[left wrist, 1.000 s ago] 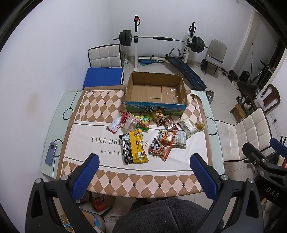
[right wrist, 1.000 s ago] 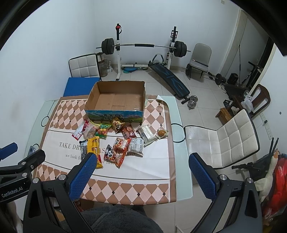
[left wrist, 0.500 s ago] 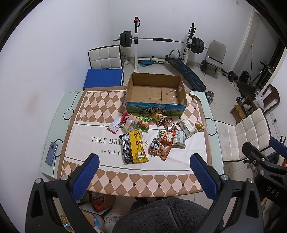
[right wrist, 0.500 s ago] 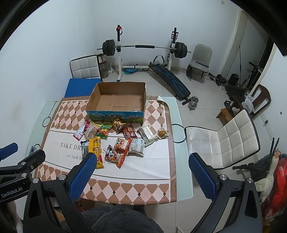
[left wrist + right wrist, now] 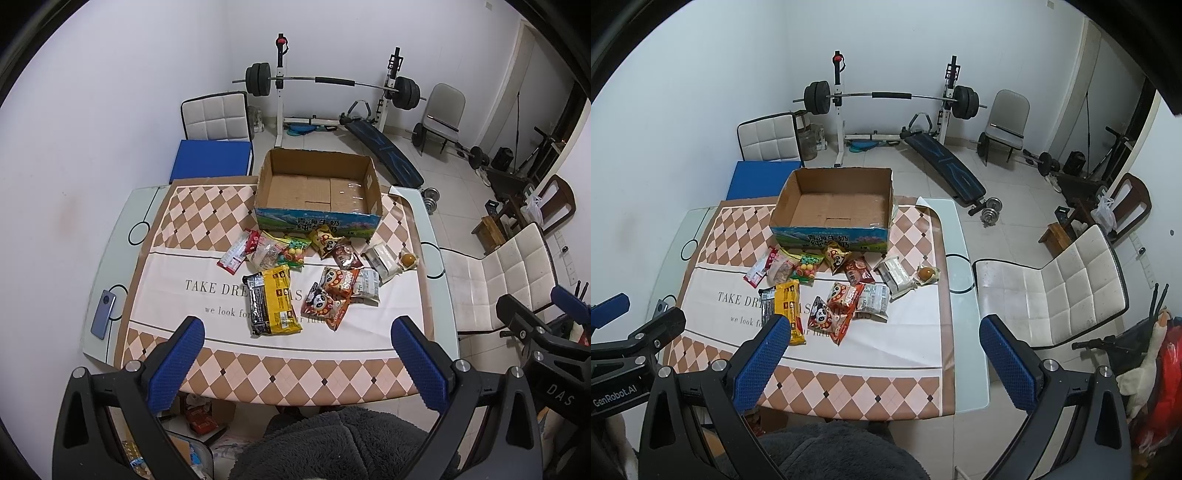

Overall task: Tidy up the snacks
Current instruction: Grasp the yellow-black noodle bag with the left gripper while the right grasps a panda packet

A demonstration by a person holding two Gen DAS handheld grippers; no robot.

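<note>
Nothing was packed yet: the snacks [image 5: 310, 273] lay ahead of both wide-spread, empty grippers, left gripper [image 5: 295, 354] and right gripper [image 5: 882, 354]. The cardboard box [image 5: 317, 192] beyond stood empty. Next move likely needed a descent onto one packet.

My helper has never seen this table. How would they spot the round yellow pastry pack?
Start at the open cardboard box on the checkered tablecloth. Snacks lie scattered before it; the pastry pack lies at their far right end, the only clear wrapper showing one round golden ball.
</note>
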